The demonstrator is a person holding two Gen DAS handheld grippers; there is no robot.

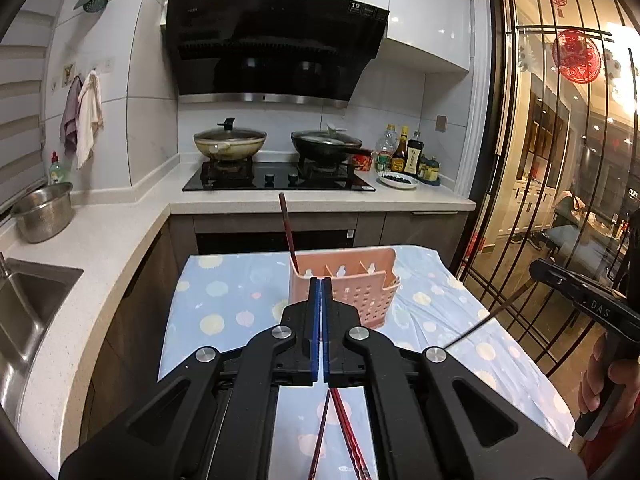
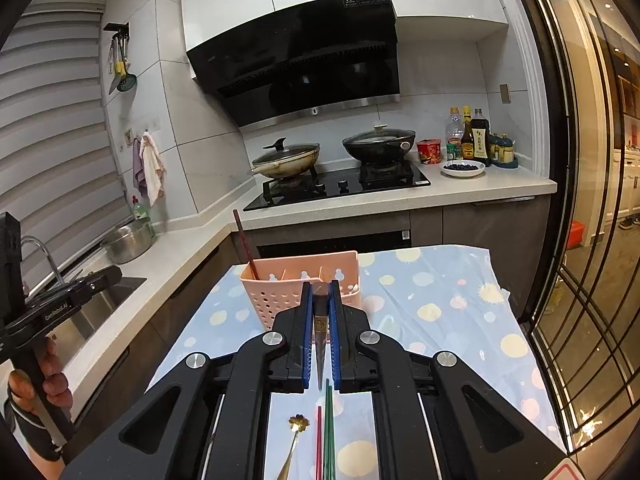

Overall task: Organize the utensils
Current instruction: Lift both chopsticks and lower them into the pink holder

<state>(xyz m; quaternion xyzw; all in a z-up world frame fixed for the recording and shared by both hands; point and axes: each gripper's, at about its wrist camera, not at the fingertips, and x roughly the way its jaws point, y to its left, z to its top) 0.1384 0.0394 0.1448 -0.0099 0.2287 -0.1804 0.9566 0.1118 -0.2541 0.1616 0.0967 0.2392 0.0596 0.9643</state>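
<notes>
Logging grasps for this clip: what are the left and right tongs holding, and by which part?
Right tongs: shut on a dark chopstick, held near its thick upper end, thin tip pointing down. Left tongs: shut, nothing visible between them.

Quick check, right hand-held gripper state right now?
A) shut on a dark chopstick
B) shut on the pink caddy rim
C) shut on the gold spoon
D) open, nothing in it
A: in the right wrist view the right hand-held gripper pinches a dark chopstick between its blue pads, above the pink caddy; the gold spoon lies on the cloth.

Dark chopstick point(image 2: 320, 332) between right gripper point(image 2: 320, 286) jaws.
</notes>
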